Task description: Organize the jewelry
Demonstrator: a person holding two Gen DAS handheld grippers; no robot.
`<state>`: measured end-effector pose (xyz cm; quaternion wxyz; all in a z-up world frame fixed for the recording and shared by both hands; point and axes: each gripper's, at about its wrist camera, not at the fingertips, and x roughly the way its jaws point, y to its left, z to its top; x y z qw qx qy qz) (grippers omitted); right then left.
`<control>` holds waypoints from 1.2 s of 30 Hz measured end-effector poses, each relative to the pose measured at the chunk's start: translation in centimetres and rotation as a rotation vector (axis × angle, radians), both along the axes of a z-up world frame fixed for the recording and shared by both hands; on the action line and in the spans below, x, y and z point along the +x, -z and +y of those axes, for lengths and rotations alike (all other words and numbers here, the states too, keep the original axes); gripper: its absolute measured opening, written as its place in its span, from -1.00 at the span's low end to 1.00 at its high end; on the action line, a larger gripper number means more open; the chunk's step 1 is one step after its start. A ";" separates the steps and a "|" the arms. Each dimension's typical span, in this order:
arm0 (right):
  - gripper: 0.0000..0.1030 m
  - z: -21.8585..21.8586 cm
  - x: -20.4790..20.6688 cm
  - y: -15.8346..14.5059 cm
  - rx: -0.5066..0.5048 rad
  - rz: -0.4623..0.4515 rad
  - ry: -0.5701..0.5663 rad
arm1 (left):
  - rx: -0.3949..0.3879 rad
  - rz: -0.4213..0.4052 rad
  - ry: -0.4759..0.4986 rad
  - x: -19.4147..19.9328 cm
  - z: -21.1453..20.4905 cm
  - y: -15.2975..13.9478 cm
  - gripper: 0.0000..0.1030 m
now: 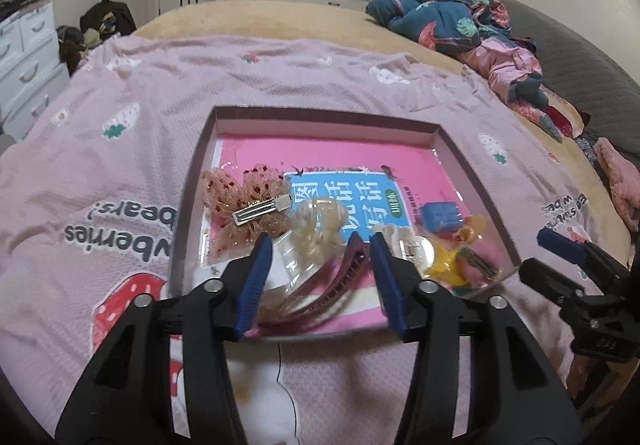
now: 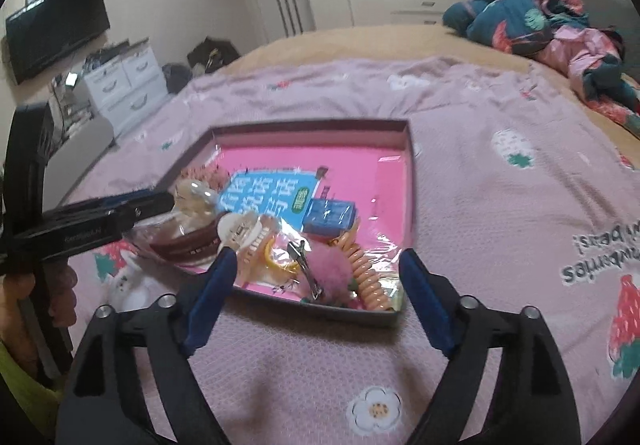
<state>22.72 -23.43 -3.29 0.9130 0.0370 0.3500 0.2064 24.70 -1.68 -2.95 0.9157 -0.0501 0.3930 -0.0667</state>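
Note:
A shallow box (image 1: 460, 149) (image 2: 410, 149) with a pink book inside lies on the bed. It holds hair accessories: a pink sheer bow clip (image 1: 248, 201), a cream claw clip (image 1: 318, 225), a dark red clip (image 1: 332, 285) (image 2: 188, 243), a white clip (image 1: 416, 249) (image 2: 242, 231), a blue box (image 1: 438, 215) (image 2: 330, 215), a pink pompom clip (image 2: 328, 265) and a peach coil tie (image 2: 366, 269). My left gripper (image 1: 320, 245) is open, jaws either side of the dark red clip. My right gripper (image 2: 316, 257) is open over the box's near corner, empty.
A pink strawberry-print blanket (image 1: 160, 93) (image 2: 500, 205) covers the bed. Crumpled blue and pink bedding (image 1: 460, 13) (image 2: 532, 17) lies at the far right. White drawers (image 2: 128, 81) and a television (image 2: 56, 29) stand to the left. Wardrobes line the back wall.

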 end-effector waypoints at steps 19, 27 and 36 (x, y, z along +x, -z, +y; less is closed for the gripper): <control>0.92 -1.3 -8.6 -5.2 0.020 -0.155 0.071 | -0.031 -0.127 -0.008 -9.6 -0.3 -4.7 0.81; 0.92 -1.4 -10.5 -4.6 0.004 -0.116 0.069 | -0.009 -0.133 0.000 -11.9 -1.1 -4.9 0.82; 0.92 -1.1 -11.8 -5.1 -0.002 -0.127 0.063 | -0.015 -0.120 0.000 -12.8 -1.1 -4.7 0.82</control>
